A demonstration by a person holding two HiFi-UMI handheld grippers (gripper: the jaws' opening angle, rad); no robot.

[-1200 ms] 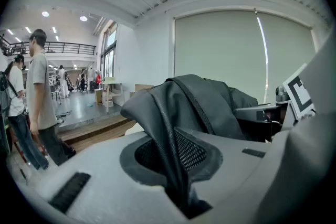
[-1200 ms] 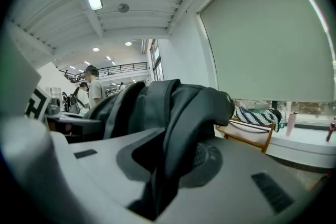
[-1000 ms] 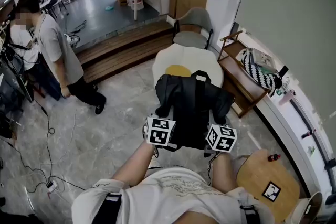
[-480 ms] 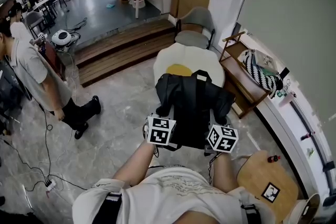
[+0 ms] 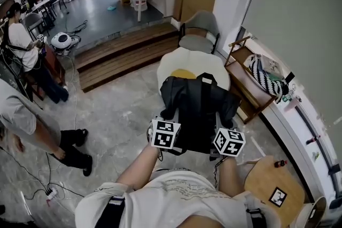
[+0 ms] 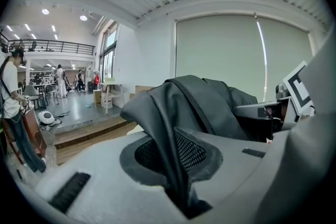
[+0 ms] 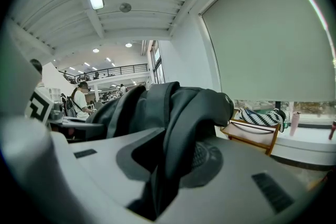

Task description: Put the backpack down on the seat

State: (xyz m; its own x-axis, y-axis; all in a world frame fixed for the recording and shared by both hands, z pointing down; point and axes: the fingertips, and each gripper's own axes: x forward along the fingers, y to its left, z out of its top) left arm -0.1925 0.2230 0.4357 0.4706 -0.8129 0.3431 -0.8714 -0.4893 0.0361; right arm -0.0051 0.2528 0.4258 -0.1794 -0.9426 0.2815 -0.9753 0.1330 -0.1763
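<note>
A black backpack (image 5: 196, 109) hangs in the air in front of me, held up by both grippers at its near edge. My left gripper (image 5: 170, 142) is shut on the backpack's padded mesh strap (image 6: 176, 152). A fold of the same backpack (image 7: 181, 128) is clamped in my right gripper (image 5: 220, 148). Beyond the bag stands a white round seat (image 5: 192, 64) with a yellow patch, egg-like, on the floor. The backpack hides the seat's near edge.
A grey chair (image 5: 196, 32) stands behind the white seat. A wooden shelf (image 5: 246, 80) with a striped bag (image 5: 265, 75) lines the right wall. A wooden stool (image 5: 270, 187) is at lower right. A person (image 5: 21, 131) stands at left; wooden steps (image 5: 120, 53) lie beyond.
The person at the left has walked toward the lower left of the head view. Both grippers and the backpack have shifted only slightly.
</note>
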